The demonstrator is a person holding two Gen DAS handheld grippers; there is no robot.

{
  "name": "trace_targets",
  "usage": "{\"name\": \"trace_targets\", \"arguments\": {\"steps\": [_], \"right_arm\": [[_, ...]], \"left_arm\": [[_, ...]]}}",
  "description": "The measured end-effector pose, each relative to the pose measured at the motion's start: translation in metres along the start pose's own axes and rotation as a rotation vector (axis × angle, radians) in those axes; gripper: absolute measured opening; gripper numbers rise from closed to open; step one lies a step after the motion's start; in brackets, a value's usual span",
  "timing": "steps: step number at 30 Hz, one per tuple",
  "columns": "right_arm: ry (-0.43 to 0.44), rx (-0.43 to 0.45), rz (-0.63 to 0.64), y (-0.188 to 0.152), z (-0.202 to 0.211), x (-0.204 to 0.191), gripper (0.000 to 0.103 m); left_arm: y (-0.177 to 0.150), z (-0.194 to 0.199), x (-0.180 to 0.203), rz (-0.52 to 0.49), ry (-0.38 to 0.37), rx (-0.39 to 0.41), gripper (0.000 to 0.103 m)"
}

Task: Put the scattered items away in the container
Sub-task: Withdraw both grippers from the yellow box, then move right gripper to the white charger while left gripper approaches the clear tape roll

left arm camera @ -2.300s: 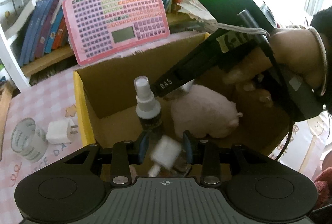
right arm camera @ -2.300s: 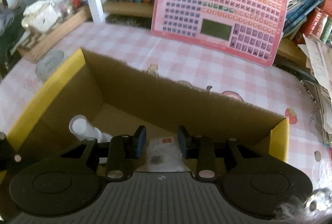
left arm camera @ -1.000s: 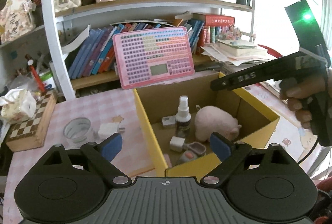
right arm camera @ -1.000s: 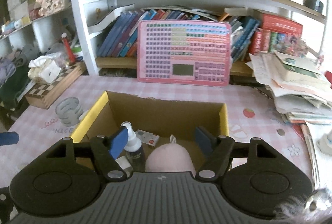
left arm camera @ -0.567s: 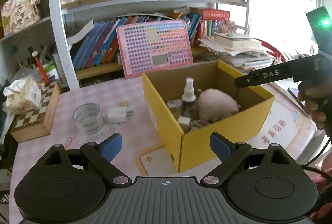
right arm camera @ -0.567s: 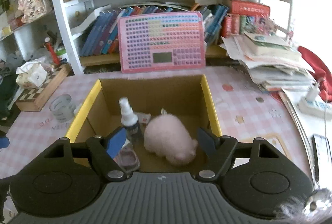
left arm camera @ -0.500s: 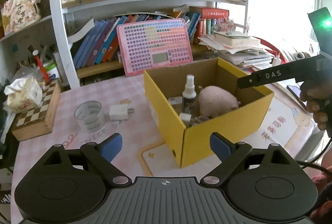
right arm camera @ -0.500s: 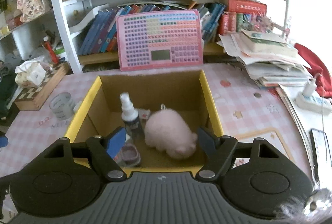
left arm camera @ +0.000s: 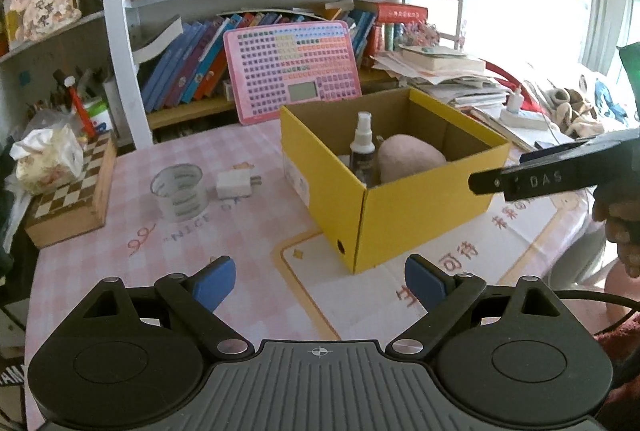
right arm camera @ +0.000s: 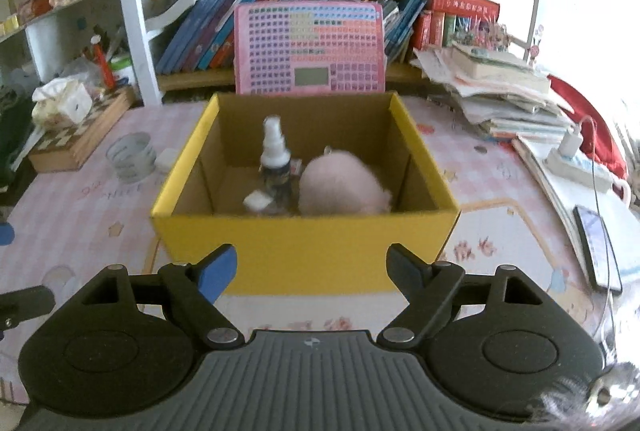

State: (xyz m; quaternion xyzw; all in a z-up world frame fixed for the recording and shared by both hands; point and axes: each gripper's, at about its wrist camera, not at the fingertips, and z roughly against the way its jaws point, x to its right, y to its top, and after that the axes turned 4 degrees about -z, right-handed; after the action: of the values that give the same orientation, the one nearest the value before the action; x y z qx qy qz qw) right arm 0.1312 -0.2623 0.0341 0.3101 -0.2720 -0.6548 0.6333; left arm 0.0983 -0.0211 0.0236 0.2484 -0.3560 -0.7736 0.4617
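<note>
Nearest the left wrist camera, the left gripper (left arm camera: 318, 281) has its jaws spread wide and released, nothing between them, only bare pink-checked tabletop (left arm camera: 248, 231) ahead. The right gripper (right arm camera: 310, 271) has just been opening its jaws further; they too are released and empty, and they face the near wall of the yellow box (right arm camera: 304, 243) squarely.

Taking the yellow box (left arm camera: 404, 207) as the landmark: inside it stand a spray bottle (left arm camera: 362, 147) and, just beside that, a pink plush toy (left arm camera: 408, 159), with a small white item low at the bottle's foot in the right wrist view. Those are already tidied.

What remains lies to the left of the box and further from the cameras. A white plug adapter (left arm camera: 236, 184) sits on the tabletop, its prongs pointing toward the box, so its long axis runs roughly across the left view. Just beside it, further from the box, is a roll of clear tape (left arm camera: 180, 192), resting with its open core facing up.

Both leftovers lie ahead and to the left of the left jaws, with open tabletop between. From the right gripper the box stands partly in the way, so the left hand looks the better placed for either pick, the adapter probably first.
</note>
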Motion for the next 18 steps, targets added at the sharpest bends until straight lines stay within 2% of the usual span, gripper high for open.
{"name": "trace_targets", "arguments": {"steps": [6, 11, 18], "right_arm": [[0.003, -0.043, 0.015, -0.022, 0.009, -0.024, 0.082], [0.014, -0.071, 0.022, -0.035, 0.011, -0.043, 0.082], [0.083, -0.127, 0.086, -0.055, 0.010, -0.084, 0.082]], "left_arm": [[-0.016, 0.007, 0.000, -0.044, 0.036, -0.034, 0.094], [-0.028, 0.015, -0.007, -0.038, 0.023, -0.052, 0.094], [-0.046, 0.024, -0.020, -0.037, 0.028, -0.097, 0.094]]}}
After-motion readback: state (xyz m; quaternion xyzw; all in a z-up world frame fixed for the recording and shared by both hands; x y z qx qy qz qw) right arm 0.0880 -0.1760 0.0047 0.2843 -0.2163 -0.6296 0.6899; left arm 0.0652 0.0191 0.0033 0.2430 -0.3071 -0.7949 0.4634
